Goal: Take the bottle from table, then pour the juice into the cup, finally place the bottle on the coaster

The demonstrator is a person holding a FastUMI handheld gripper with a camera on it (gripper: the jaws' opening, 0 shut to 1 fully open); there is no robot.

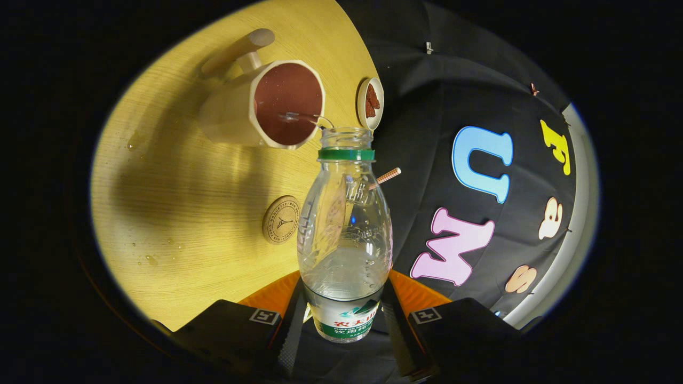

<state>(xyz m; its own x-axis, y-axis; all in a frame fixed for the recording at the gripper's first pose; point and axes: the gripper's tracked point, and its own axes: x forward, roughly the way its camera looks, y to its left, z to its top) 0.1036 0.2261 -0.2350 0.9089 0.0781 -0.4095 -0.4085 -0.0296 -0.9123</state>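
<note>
Pouring is under way: the gripper (344,314) is holding a clear plastic bottle (345,234) by its labelled lower body, both fingers (291,328) pressing in on it from either side at the bottom centre of the frame. The bottle is standing up the middle of the picture, uncapped, its green neck ring just under the open mouth, and a thin clear stream is leaving the mouth and running into the cup (277,104) in the upper centre-left. Some clear liquid is sitting in the bottle's lower part, near the label.

The cup is a pale, faceted mug with a thick handle pointing toward the upper left; its inside is looking reddish-brown, and the stream is landing within its rim. Just right of the cup, near the edge of the tabletop (176,176), a small round dish (370,103) is holding a reddish-brown lump.

The round cork coaster (281,219) is lying bare on the tabletop left of the bottle's middle, well apart from the cup, with open wood all around it. A few drops are glinting on the wood at the left and lower left. The tabletop's curved edge is running down the centre of the frame behind the bottle.
</note>
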